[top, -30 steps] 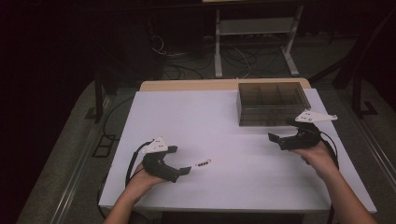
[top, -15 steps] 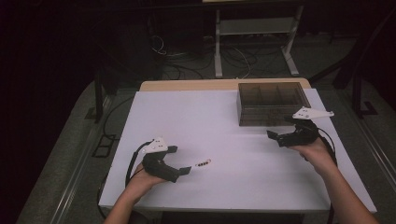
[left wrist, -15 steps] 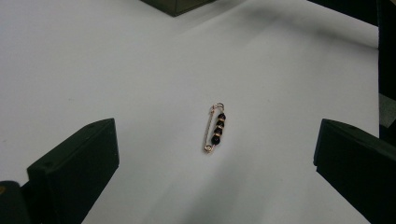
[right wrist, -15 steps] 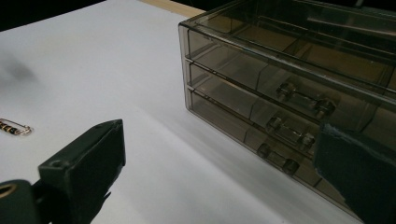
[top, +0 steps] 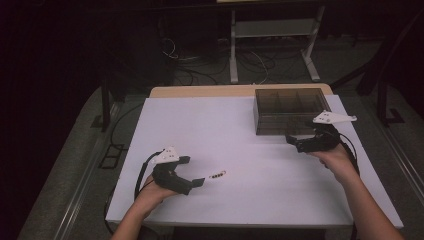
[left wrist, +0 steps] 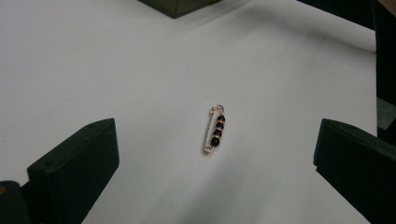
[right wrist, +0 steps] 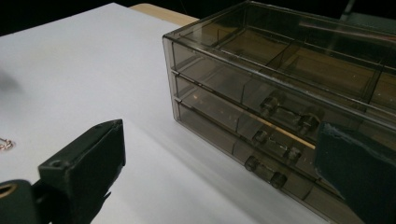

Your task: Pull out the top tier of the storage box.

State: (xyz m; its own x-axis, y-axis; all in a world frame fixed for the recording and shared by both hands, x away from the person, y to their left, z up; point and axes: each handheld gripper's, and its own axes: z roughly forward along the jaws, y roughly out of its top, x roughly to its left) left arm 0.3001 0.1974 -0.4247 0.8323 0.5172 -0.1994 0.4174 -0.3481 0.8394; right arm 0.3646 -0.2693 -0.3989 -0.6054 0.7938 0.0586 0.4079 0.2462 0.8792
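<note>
A beaded safety pin lies flat on the white table, just ahead of the left gripper, whose jaws stand wide apart with the pin between them in the left gripper view, touching neither. The right gripper is held near the front of a smoky clear drawer box at the far right of the table, its jaws also wide and empty, one jaw in front of the lower drawer knobs
</note>
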